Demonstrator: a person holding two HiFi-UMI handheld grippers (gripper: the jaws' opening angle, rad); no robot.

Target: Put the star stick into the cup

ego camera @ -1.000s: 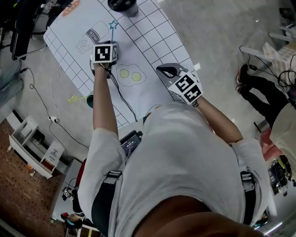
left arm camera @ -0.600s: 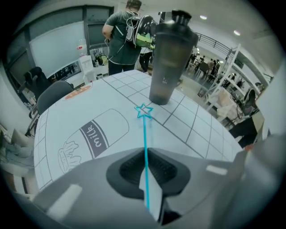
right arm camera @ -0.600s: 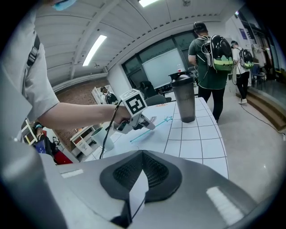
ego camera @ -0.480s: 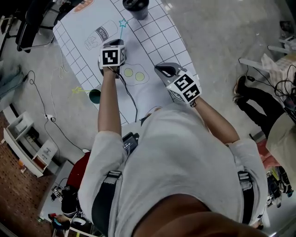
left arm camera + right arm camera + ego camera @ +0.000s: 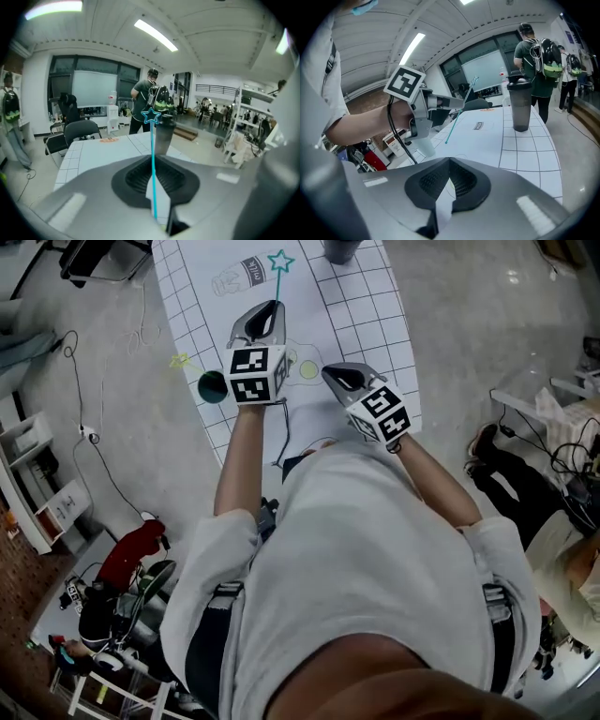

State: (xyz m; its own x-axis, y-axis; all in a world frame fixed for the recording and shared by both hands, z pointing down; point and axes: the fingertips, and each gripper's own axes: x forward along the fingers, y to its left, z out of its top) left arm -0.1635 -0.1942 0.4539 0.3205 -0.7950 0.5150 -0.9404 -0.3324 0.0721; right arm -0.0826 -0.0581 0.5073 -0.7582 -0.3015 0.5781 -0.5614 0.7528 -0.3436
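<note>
My left gripper (image 5: 271, 311) is shut on a thin teal star stick (image 5: 277, 282), which points forward out of the jaws and ends in an outlined star (image 5: 279, 261). In the left gripper view the stick (image 5: 153, 159) rises from between the pads, with its star (image 5: 151, 115) in front of the dark cup (image 5: 164, 136). That cup (image 5: 339, 249) stands at the far end of the white table, beyond the star. My right gripper (image 5: 341, 379) hovers to the right, shut with nothing in it. From it I see the left gripper (image 5: 440, 102) holding the stick (image 5: 459, 111), and the cup (image 5: 520, 105) to the right.
The white gridded table cover (image 5: 370, 315) carries drawings of a milk bottle (image 5: 236, 276) and fried eggs (image 5: 306, 367). Off the table's left edge are a yellow star stick (image 5: 178, 360) and a dark round thing (image 5: 212, 385). Cables lie on the floor. A person with a backpack (image 5: 539, 56) stands beyond the table.
The left gripper has closed on the star stick and lifted it off the table. The head view has swung, so the table now sits more upright in frame. The right gripper has barely moved.
</note>
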